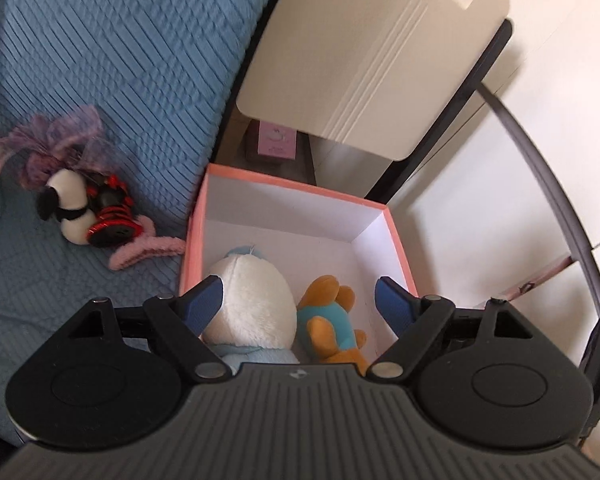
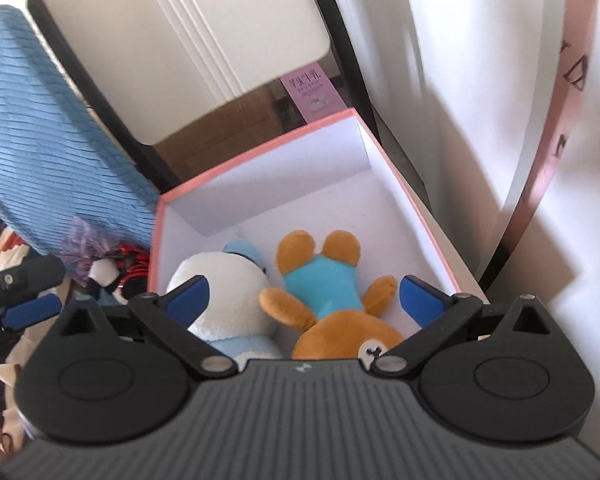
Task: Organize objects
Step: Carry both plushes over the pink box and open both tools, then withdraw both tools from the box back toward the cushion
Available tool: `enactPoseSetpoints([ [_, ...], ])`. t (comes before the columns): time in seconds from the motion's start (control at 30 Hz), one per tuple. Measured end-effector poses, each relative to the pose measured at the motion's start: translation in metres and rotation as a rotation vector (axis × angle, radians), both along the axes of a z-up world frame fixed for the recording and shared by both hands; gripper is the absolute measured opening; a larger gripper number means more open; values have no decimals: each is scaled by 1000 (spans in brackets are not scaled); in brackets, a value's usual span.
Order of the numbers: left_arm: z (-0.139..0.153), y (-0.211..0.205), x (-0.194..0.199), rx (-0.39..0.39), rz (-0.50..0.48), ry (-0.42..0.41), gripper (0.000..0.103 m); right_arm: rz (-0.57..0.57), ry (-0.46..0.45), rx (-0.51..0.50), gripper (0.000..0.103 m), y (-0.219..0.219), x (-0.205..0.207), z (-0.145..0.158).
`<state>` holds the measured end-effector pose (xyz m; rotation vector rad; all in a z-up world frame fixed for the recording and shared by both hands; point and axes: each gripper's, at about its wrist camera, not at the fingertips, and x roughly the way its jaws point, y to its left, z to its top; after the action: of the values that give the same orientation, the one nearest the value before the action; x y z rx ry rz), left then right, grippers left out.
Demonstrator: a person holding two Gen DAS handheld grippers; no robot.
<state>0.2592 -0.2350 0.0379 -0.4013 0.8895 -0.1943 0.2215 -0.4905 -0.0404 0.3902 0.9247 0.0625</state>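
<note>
A pink-rimmed white box [image 1: 296, 188] [image 2: 260, 152] holds a white and light-blue plush [image 1: 248, 296] [image 2: 224, 292] and a brown bear plush in a teal shirt [image 1: 328, 316] [image 2: 324, 284]. My left gripper [image 1: 298, 300] is open and empty above the box, over the two plushes. My right gripper [image 2: 304, 298] is open and empty above the same box. A black, white and red plush [image 1: 88, 208] with a purple bow lies on the blue quilted cover [image 1: 100, 60], left of the box. It shows partly in the right wrist view [image 2: 116, 268].
A cream cabinet panel [image 1: 364, 52] [image 2: 188, 32] with a dark frame stands behind the box. A small pink carton [image 1: 276, 140] [image 2: 312, 92] sits under it. A white wall [image 1: 540, 120] is to the right. The left gripper's finger [image 2: 32, 308] shows at the left edge.
</note>
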Motion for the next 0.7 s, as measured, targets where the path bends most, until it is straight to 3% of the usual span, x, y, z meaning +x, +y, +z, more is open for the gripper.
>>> enactPoseSetpoints([
  [0.37,59,39,-62,-3,-10,-128,87,19,-71,-24,103,29,-55,48],
  [0.7,74,75,-114,14,-19,-202,87,64,-104,-46,103,77,-102,74],
])
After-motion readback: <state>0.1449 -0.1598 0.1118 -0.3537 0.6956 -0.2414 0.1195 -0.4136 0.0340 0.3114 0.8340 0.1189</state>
